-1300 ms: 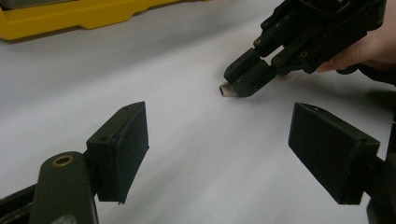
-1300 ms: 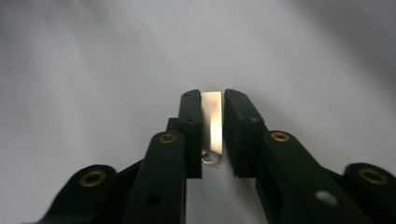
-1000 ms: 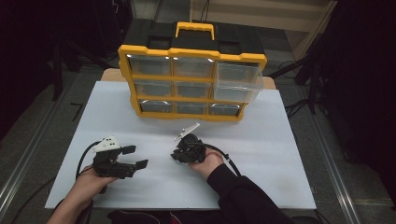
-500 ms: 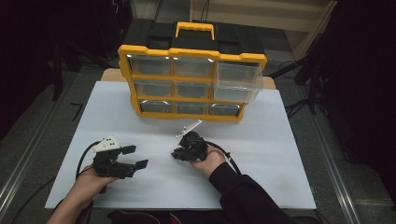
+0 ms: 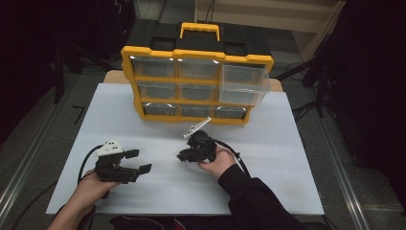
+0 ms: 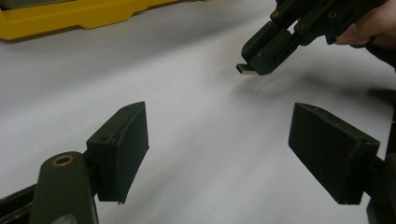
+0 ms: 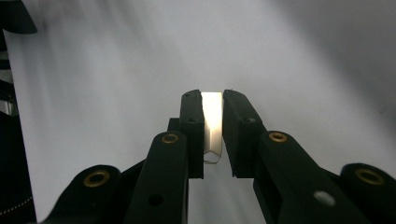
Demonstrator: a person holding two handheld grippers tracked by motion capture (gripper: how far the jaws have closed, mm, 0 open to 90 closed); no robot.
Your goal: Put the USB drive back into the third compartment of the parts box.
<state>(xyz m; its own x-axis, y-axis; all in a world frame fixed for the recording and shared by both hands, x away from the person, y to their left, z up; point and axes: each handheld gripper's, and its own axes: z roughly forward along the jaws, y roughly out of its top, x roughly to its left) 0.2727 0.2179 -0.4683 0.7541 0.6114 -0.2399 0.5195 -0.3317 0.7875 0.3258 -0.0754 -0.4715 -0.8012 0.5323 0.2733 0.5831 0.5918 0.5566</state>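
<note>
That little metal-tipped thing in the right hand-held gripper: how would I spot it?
Start at the yellow organizer box with clear drawers at the back of the white table. In front of it, the right hand-held gripper is clamped on a small flat stick, its silver metal plug end poking out, unlike the open left hand-held gripper.

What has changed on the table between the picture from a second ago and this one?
Nothing visibly changed. The right gripper stays shut on the small metal-tipped piece above the white table, the left gripper stays open and empty, and the yellow drawer organizer has not moved.
</note>
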